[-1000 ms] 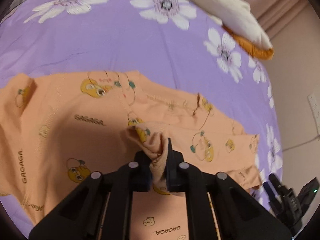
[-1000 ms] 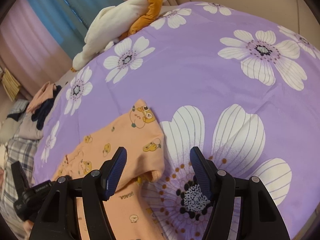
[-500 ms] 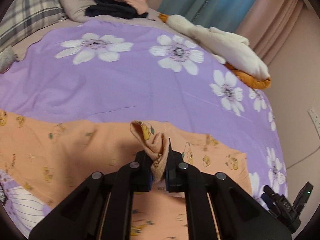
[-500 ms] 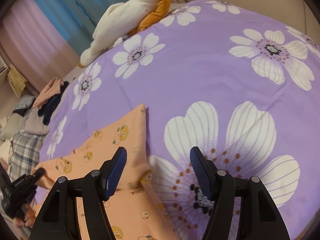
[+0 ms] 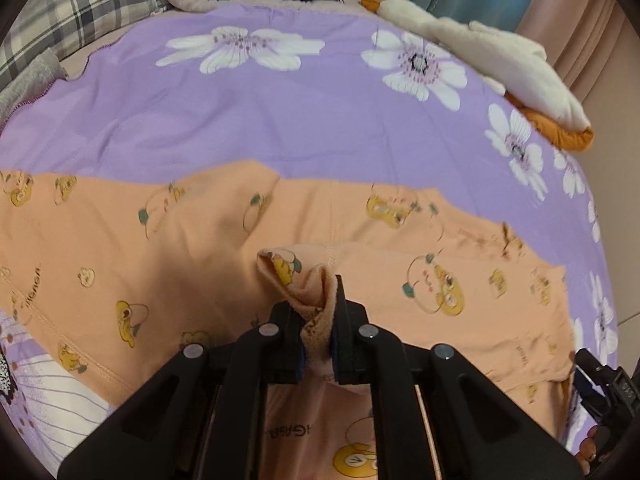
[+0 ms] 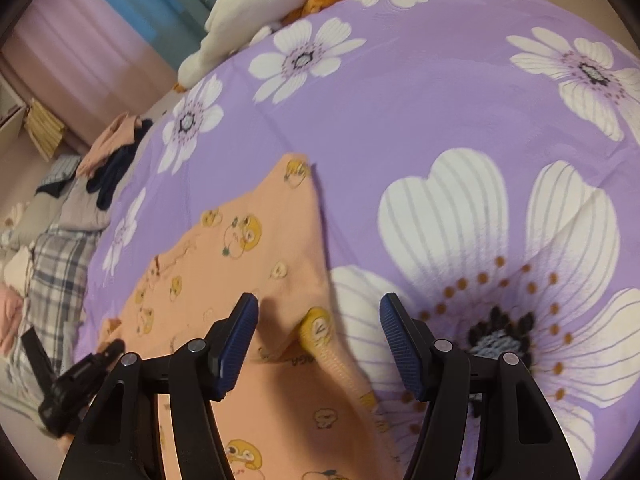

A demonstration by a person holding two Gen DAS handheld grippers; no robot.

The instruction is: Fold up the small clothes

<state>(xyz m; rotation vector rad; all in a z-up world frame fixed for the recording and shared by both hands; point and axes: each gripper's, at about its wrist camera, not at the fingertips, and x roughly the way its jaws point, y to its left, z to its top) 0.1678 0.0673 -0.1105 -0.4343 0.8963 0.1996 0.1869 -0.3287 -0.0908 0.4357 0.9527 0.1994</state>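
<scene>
Between the left claw's (image 5: 318, 320) jaws sits the orange garment's (image 5: 460, 292) bunched edge.

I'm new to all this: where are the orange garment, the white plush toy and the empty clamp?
orange garment (image 5: 460, 292), left wrist view, flat printed cloth.
white plush toy (image 5: 504, 60), left wrist view, body.
right gripper (image 6: 320, 340), right wrist view, open gap.

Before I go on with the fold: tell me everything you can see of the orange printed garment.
The orange garment is soft knit cloth printed with yellow cartoon ducks and small lettering, with stitched hems. It lies spread, mildly wrinkled, on the purple flowered bedspread. The left gripper is shut on a bunched fold of it, lifted off the rest. In the right wrist view a turned-up edge lies between the open right gripper fingers, untouched.
</scene>
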